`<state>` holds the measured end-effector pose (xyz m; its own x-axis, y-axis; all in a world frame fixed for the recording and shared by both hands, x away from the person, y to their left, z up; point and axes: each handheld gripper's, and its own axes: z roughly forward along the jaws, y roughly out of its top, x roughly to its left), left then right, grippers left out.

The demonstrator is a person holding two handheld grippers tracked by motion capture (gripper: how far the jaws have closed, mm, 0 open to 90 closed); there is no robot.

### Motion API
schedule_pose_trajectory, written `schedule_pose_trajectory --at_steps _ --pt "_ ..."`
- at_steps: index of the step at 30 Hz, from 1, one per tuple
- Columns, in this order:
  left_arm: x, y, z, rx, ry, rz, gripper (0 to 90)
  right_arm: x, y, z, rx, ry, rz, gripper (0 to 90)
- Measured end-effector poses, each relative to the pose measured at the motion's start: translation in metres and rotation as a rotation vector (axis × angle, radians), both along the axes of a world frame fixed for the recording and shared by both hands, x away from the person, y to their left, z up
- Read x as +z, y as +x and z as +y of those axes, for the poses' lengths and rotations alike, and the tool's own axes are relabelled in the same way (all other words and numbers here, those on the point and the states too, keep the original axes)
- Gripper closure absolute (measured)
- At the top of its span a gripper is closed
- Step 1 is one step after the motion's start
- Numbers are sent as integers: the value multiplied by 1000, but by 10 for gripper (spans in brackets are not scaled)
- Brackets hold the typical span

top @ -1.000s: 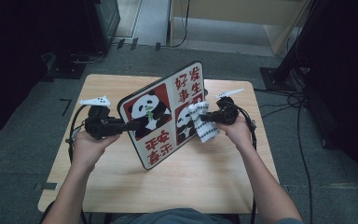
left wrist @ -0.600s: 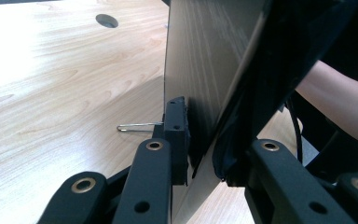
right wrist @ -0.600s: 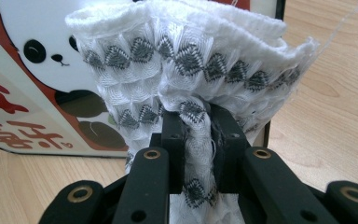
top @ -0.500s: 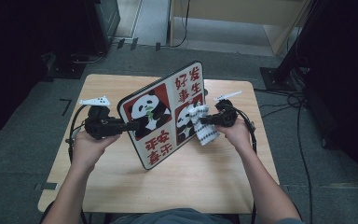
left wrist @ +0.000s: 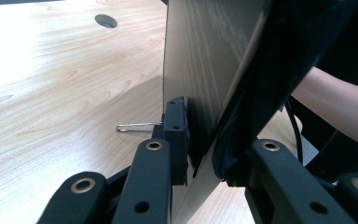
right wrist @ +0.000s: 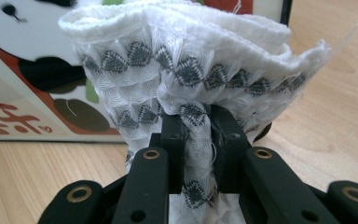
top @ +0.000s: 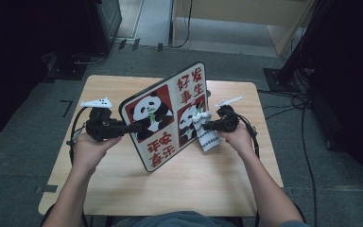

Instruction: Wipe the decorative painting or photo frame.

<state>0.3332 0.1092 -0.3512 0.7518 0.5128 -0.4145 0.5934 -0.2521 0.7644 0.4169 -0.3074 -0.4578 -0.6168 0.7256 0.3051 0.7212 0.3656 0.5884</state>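
- White patterned cloth [right wrist: 186, 88] is pinched in our right gripper [right wrist: 196, 140], pressed against the panda board [top: 168, 116]
- We clamp our left gripper [left wrist: 200, 140] on the board's edge, tilted above the table [top: 123, 184]

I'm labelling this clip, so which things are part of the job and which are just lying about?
In use:
panda board, clamped by left gripper
cloth, clamped by right gripper

Lying about:
metal pin on table
floor cables
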Motion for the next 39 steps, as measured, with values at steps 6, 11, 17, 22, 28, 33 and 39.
schedule_pose_trajectory --at_steps 6,11,17,22,28,33,39 --pt "0 0 0 -1 -1 -1 763 -4 1 0 4 -3 13 781" --pt "0 -1 -1 2 1 -2 763 -8 1 0 2 -3 26 782" --pt "0 -1 -1 2 2 -2 762 -10 0 0 3 -1 33 782" --pt "0 -1 -1 0 2 -1 760 -9 1 -1 3 -3 30 783" --pt "0 -1 -1 1 0 -2 758 -6 1 -2 4 7 18 783" --pt "0 -1 -1 1 -4 1 757 1 2 -5 1 17 4 783" --pt "-1 -1 0 1 -5 1 756 14 0 -5 1 37 -26 783"
